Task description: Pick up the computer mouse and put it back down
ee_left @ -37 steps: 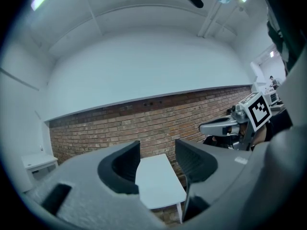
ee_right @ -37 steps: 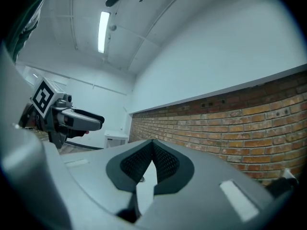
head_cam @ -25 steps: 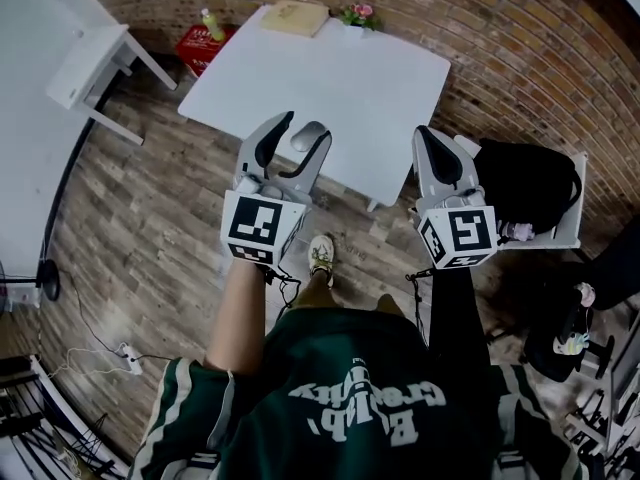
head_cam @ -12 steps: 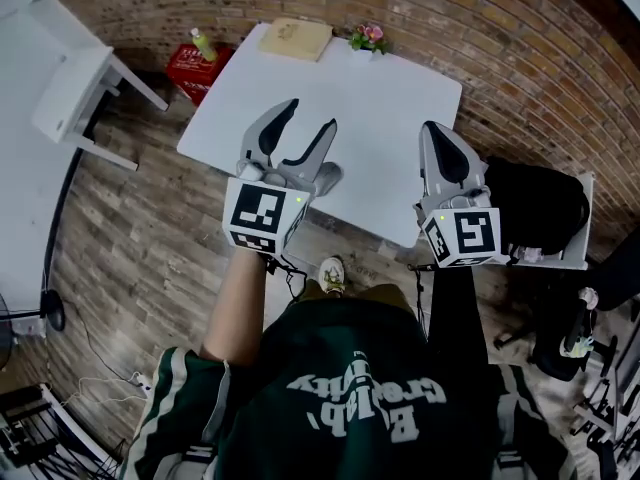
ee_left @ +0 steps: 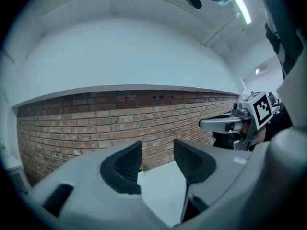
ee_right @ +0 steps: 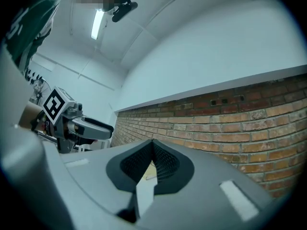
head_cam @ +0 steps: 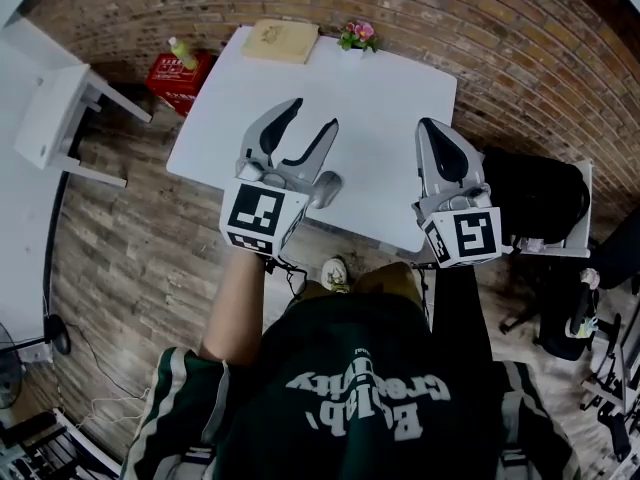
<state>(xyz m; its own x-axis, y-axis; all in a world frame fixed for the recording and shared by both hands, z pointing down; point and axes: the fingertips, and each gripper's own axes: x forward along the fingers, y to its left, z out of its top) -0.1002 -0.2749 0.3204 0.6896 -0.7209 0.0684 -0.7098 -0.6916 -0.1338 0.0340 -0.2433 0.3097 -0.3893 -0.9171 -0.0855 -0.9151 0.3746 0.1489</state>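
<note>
The person stands at the near edge of the white table [head_cam: 390, 88], one shoe [head_cam: 334, 271] showing on the floor. Both grippers are held level over the tabletop, neither down at its surface, which reads as an approach with the pick-up not yet made.

The left gripper [head_cam: 311, 114] hangs over the near part of the table. Its fingers [ee_left: 125, 164] stand well apart and are closing a little. The left gripper view shows only bare tabletop and brick wall in the gap, so they hold nothing and touch nothing.

The mouse [head_cam: 325, 188], small and grey, lies on the table close to its near edge. In the head view it sits just right of this gripper's body, behind the fingertips, not between them. I judge the gripper has gone past it and would have to draw back and drop before a grab.

The right gripper [head_cam: 432, 133] is over the table's near right corner, well apart from the mouse. Its fingers are pressed together and empty, probably kept out of the way while the left one works.

At the far edge, a tan book [head_cam: 282, 40] and a small flower pot [head_cam: 357, 36] stand clear of the job.
</note>
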